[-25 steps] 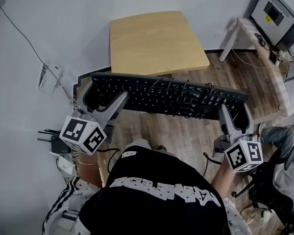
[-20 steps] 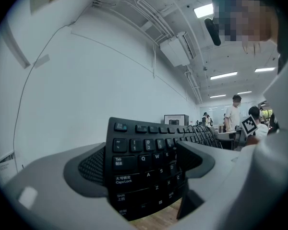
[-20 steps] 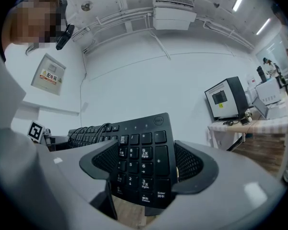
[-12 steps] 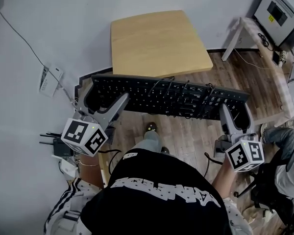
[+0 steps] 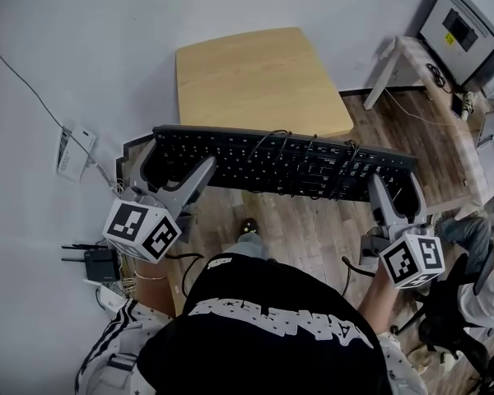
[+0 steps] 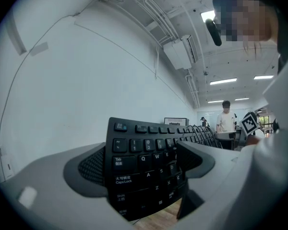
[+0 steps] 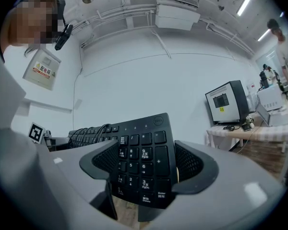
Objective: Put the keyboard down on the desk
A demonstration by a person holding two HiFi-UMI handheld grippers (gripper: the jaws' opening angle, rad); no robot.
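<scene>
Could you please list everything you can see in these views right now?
keyboard: one, black, held in the air by both ends, near the desk's front edge
desk: one, light wood top, against the wall
monitor: one, dark, on the white table
white table: one, upper right, by the wall
router: one, black, low at left
left gripper: one, grey, jaws shut on the keyboard's left end
right gripper: one, grey, jaws shut on its number-pad end
</scene>
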